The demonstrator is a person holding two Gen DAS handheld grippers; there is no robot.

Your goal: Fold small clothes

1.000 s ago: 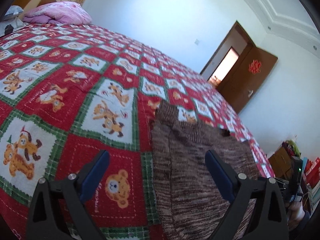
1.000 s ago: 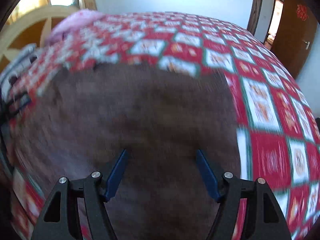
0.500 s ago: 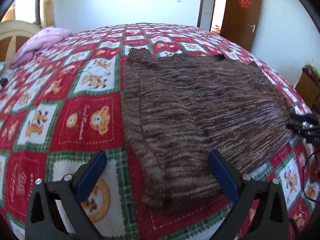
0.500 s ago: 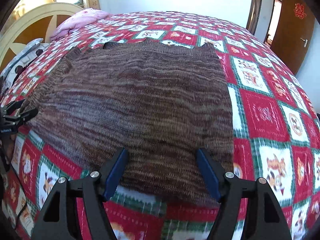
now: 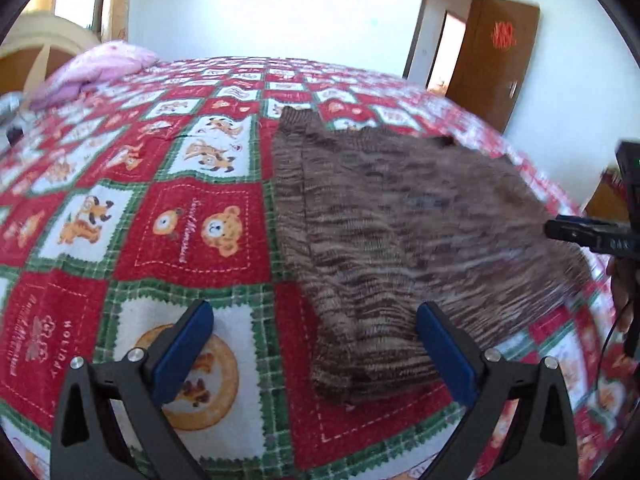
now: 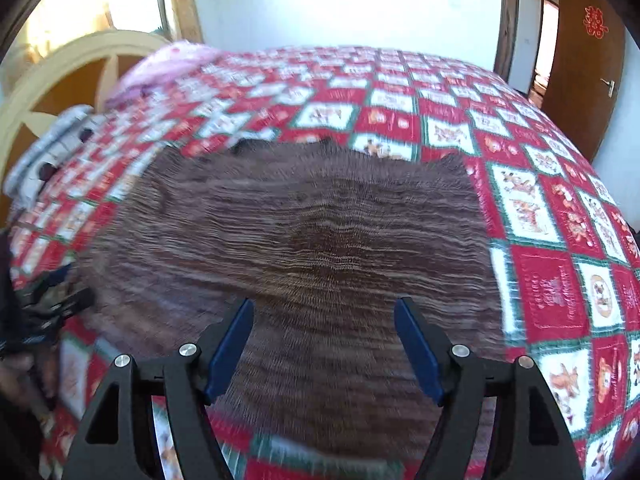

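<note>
A brown striped knit sweater [image 5: 400, 240] lies flat on the red, white and green patchwork bedspread [image 5: 160, 200]. My left gripper [image 5: 314, 350] is open and empty, just above the sweater's near left corner. My right gripper [image 6: 324, 344] is open and empty, over the sweater [image 6: 312, 232] near its front edge. The right gripper's tip also shows at the right edge of the left wrist view [image 5: 580, 232], and the left gripper shows at the left edge of the right wrist view [image 6: 52, 304].
A pink pillow [image 5: 96, 68] lies at the head of the bed by a cream headboard [image 6: 60, 76]. A brown door [image 5: 492, 64] stands open in the far wall. Bedspread extends left of the sweater.
Both grippers have shifted over the sweater and stayed open. The left view has moved closer to the sweater's near left corner; the right view has moved forward over its front edge.
</note>
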